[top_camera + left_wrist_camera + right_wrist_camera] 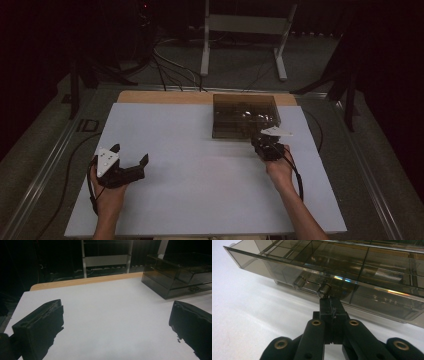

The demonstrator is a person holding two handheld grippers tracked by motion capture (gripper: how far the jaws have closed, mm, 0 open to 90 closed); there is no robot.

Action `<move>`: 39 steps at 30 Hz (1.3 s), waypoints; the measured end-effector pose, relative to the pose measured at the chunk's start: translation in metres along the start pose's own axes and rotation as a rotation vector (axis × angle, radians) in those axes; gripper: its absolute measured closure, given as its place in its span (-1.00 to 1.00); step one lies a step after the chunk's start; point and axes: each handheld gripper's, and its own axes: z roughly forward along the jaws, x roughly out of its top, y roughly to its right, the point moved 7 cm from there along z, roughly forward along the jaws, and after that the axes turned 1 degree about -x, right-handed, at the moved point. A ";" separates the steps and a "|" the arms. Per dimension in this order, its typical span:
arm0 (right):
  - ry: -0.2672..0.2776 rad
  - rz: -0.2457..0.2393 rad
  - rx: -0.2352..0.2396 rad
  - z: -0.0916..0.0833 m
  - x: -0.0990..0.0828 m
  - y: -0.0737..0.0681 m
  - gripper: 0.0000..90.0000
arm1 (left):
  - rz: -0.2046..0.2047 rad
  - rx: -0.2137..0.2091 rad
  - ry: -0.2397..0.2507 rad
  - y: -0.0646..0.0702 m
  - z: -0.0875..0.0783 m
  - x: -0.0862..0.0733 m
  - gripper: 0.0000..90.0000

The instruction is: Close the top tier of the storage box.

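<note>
Left gripper (131,154) at about 8 o'clock on the white board (200,185), held in the person's left hand (107,192), jaws spread wide with nothing between them. In the left gripper view the two black jaws stand far apart over bare white surface, with the box (175,277) at 2 o'clock and well apart from them.

Smoked clear plastic organizer box (243,116) with divided compartments sits at about 1 o'clock on the board, by the far wooden edge (165,96).

Right gripper (263,141) at about 3 o'clock, in the right hand (280,167), jaws pressed together and pointed at the box's near side. In the right gripper view the closed tips (331,305) sit just under the latch (312,286) on the box front, touching or nearly so; whether they pinch anything, cannot tell.
</note>
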 end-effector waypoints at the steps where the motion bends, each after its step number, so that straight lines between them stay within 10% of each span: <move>1: 0.000 0.000 -0.001 0.001 0.001 0.000 1.00 | 0.000 0.000 0.000 0.000 0.000 0.000 -0.99; 39: -0.004 0.029 -0.016 0.015 0.010 0.001 1.00 | 0.001 -0.001 -0.002 0.000 0.001 0.000 -0.99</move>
